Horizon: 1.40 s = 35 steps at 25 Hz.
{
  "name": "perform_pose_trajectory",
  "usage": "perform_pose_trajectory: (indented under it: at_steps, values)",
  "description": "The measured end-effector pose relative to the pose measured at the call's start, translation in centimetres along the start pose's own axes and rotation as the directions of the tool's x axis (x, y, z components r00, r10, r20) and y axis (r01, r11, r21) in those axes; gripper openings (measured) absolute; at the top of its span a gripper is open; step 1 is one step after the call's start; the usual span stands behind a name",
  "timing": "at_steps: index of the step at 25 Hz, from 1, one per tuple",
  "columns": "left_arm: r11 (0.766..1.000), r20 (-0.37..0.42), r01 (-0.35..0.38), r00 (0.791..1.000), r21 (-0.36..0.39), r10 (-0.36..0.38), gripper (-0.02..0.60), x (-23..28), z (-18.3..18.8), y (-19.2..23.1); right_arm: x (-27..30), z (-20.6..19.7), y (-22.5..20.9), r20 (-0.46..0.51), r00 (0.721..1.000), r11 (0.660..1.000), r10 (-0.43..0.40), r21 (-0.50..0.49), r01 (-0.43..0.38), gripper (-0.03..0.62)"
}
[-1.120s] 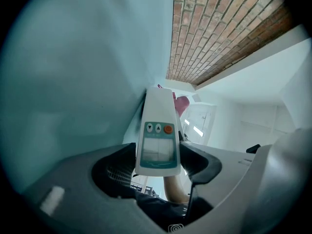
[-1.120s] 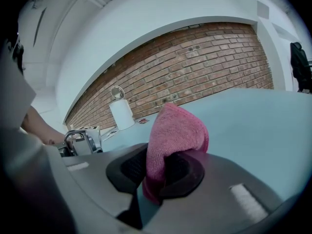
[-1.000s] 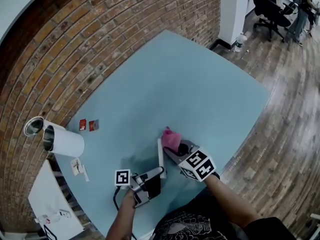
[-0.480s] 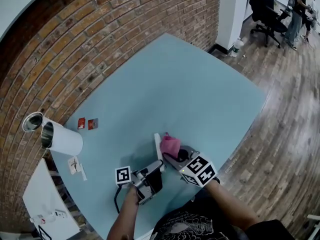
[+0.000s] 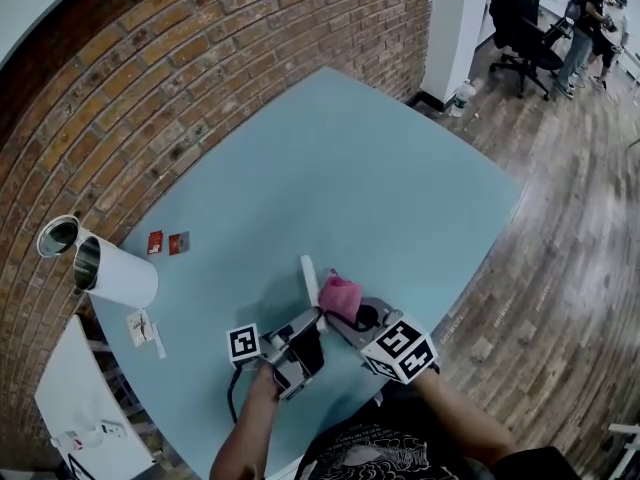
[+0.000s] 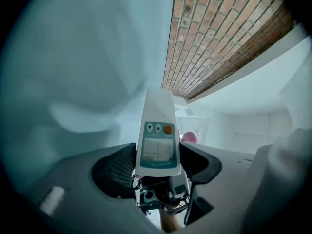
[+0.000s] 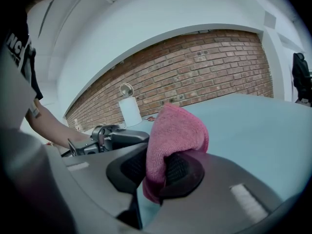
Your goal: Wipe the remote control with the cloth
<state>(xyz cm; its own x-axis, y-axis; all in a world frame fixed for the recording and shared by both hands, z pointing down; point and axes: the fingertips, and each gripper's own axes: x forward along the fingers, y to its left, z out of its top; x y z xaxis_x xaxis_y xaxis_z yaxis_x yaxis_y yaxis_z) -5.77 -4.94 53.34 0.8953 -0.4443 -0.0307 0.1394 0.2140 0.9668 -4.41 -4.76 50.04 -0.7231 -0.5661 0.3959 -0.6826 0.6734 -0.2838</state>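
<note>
well, the remote is clamped by its lower end in the left gripper. its screen and buttons face that gripper's camera, and most of its length sticks out free over the table. i cannot tell whether the far tip rests on the table or hangs above it.

the pink cloth is pinched in the right gripper, the 2 jaws closed narrow on a fold and a rounded wad bulging past them. in the head view the wad sits just beside the remote's right edge, close to the left gripper's jaws. real contact is not clear.

the main risk, as i judge it, is leverage. the remote is held only at 1 end, so a sideways push from the wad could twist it in the jaws or slide it out onto the table.

a dragging stroke could also tug the cloth out of its small pinch. if the wad flattens, the hard jaw tips could scrape the casing or press a button.

staying on this 1 edge would leave the face unwiped. the 2 grippers are close enough to knock each other. the cup stands well apart, out of harm.
</note>
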Motion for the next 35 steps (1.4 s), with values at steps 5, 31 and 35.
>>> perform_pose_trajectory:
  at_steps: [5,31,35]
  values:
    - [1.0,0.031,0.023,0.999,0.008,-0.023,0.282,0.4,0.4,-0.2,-1.2,-0.7,0.9,0.002,1.0,1.0,-0.03,0.0,0.03,0.063]
    - [0.723,-0.198,-0.346,0.81,0.598,0.551,0.279,-5.7,0.4,2.5,-2.4,-2.2,3.0,0.019,0.999,0.997,-0.038,0.073,0.036,0.063]
    - [0.555,-0.21,-0.32,0.693,0.768,0.69,0.281,-6.5,0.4,3.0,-1.9,-2.5,3.6,0.005,1.0,0.998,-0.026,0.063,0.025,0.063]
